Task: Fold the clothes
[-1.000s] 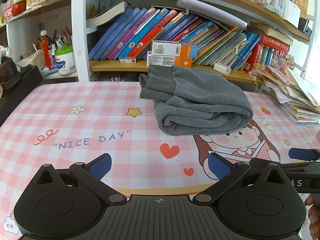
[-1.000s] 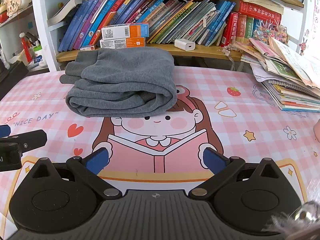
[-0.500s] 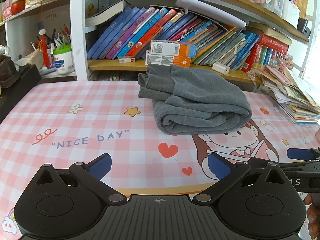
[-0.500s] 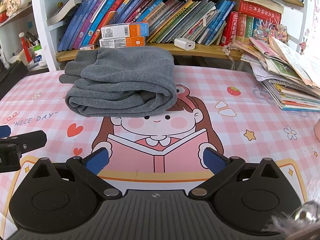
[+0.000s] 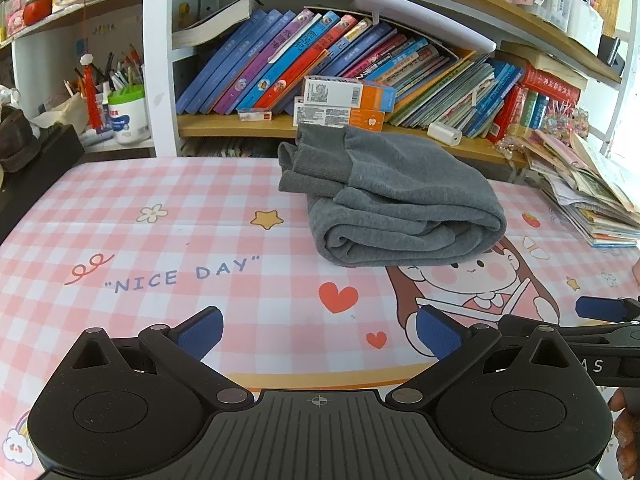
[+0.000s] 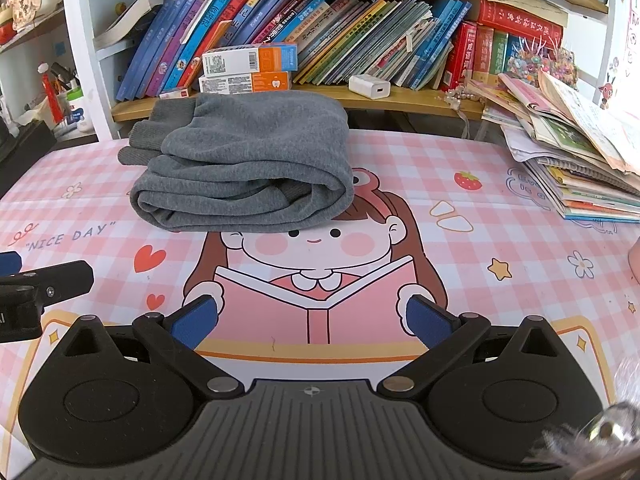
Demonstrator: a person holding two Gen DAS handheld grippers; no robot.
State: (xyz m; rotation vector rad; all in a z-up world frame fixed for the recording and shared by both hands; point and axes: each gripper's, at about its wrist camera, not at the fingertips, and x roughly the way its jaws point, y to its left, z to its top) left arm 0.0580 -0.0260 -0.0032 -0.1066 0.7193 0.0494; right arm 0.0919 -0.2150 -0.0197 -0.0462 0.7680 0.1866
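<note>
A grey sweatshirt (image 5: 392,196) lies folded in a thick bundle on the pink checked table mat (image 5: 168,220), at the far side near the shelf; its ribbed cuffs point left. It also shows in the right wrist view (image 6: 248,168). My left gripper (image 5: 318,330) is open and empty, low over the mat's near edge, well short of the garment. My right gripper (image 6: 312,318) is open and empty over the cartoon girl print. Each gripper's side shows in the other's view: the right one (image 5: 604,312) and the left one (image 6: 36,284).
A bookshelf (image 5: 360,68) full of slanted books and small boxes stands right behind the garment. A stack of magazines and papers (image 6: 572,160) sits on the mat's right side. A pen pot (image 5: 126,114) and dark objects stand at far left.
The left wrist view has shifted very slightly; the garment and both open grippers stay as they were.
</note>
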